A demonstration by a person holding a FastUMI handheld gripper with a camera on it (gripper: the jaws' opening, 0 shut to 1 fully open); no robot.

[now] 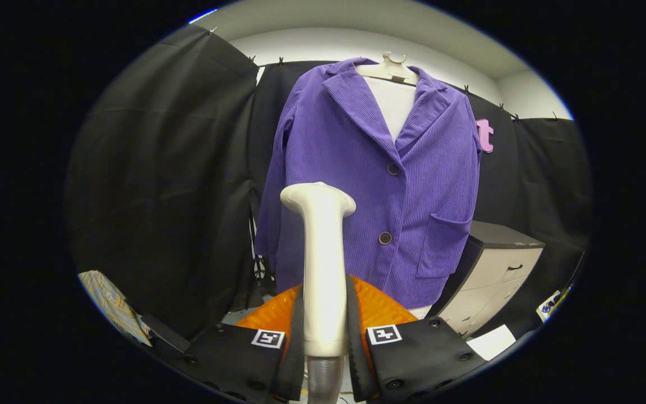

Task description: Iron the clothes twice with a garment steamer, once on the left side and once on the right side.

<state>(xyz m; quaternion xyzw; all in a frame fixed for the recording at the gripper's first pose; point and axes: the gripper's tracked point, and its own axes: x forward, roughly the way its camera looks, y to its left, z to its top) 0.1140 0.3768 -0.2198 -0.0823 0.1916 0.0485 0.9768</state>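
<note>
While the purple jacket hangs on a hanger beyond the fingers, beside a drawer cabinet, the gripper clamps the white garment steamer upright; no readable labels.

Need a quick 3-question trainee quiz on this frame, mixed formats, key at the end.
1. True or false: the gripper is shut on the steamer.
2. The purple jacket hangs on: A) a hanger B) a door C) a chair
3. Fill in: beside the jacket, low down, stands a ____ with drawers.

Key: 1 true, both fingers press the steamer's handle. 2 A. 3 cabinet.
</note>
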